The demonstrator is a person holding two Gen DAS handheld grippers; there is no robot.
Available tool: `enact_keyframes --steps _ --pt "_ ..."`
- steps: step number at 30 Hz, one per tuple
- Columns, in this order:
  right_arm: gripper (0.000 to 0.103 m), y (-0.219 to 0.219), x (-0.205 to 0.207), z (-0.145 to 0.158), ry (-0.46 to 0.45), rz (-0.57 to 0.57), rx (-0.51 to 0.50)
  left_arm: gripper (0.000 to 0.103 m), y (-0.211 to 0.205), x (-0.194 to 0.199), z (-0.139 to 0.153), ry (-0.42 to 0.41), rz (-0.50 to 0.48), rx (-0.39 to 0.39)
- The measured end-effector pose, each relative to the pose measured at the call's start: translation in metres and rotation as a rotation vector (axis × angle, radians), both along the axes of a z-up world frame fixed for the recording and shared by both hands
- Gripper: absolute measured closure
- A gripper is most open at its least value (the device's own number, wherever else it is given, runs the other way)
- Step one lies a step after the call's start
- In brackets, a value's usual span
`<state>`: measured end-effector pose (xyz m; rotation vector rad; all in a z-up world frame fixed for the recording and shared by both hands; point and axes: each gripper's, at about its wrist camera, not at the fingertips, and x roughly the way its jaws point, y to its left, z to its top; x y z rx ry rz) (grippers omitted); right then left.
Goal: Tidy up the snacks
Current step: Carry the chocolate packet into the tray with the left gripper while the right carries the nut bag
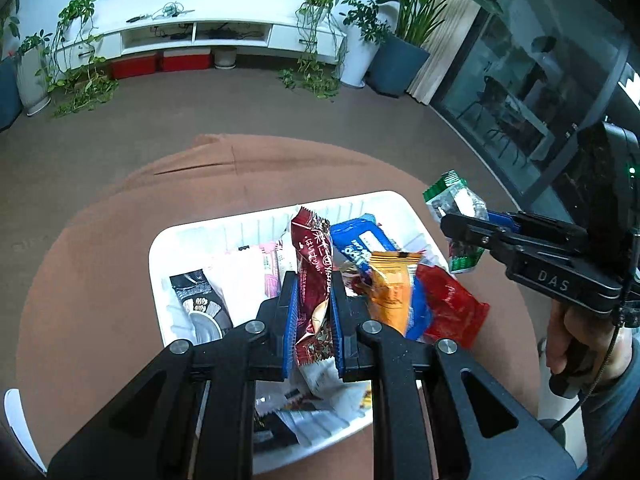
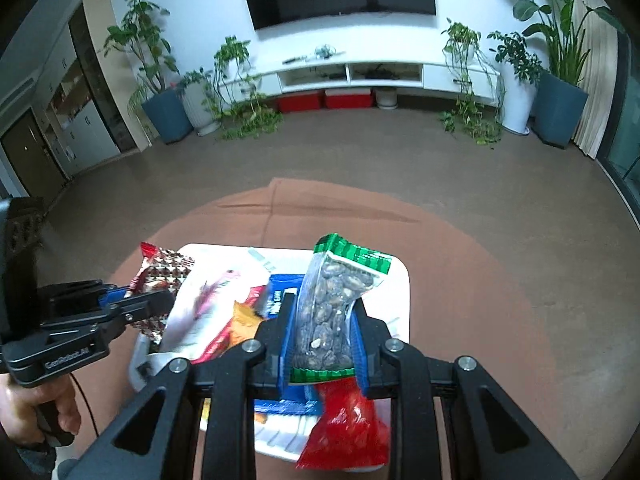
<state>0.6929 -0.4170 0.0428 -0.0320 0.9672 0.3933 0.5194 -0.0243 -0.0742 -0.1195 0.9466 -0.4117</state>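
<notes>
Left gripper [image 1: 313, 316] clamped on a maroon packet [image 1: 314, 280], held upright above the white bin [image 1: 160, 240] — blue pads [image 1: 291, 320] pressed flat against both faces. Seen from the right wrist as a checkered wrapper [image 2: 160, 276] pinched at the bin's left edge [image 2: 138, 356].

Right gripper [image 2: 323, 332] squeezed on a clear nut bag [image 2: 332, 300] with green trim, upright over the bin's right side, just above a red packet [image 2: 344, 432]. From the left wrist, same bag [image 1: 456, 204] sticking up beyond the right gripper [image 1: 460, 228], past the bin's right rim.

Inside the bin: blue packet [image 1: 360, 244], orange packet [image 1: 390, 288], red packet [image 1: 448, 304], pink-and-white packet [image 1: 248, 276], black packet [image 1: 200, 304] — heaped and overlapping.

Bin resting on a round brown table [image 1: 100, 260]. Beyond, white TV shelf [image 2: 352, 72], 2 red boxes [image 2: 324, 100] beneath, potted plants [image 2: 160, 80] either side.
</notes>
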Motion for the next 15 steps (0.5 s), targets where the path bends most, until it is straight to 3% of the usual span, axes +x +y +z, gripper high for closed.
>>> enact_keyframes --steps 15 --pt "0.075 0.012 0.027 -0.052 0.086 0.015 -0.079 0.088 -0.018 0.032 -0.050 0.052 -0.015 0.059"
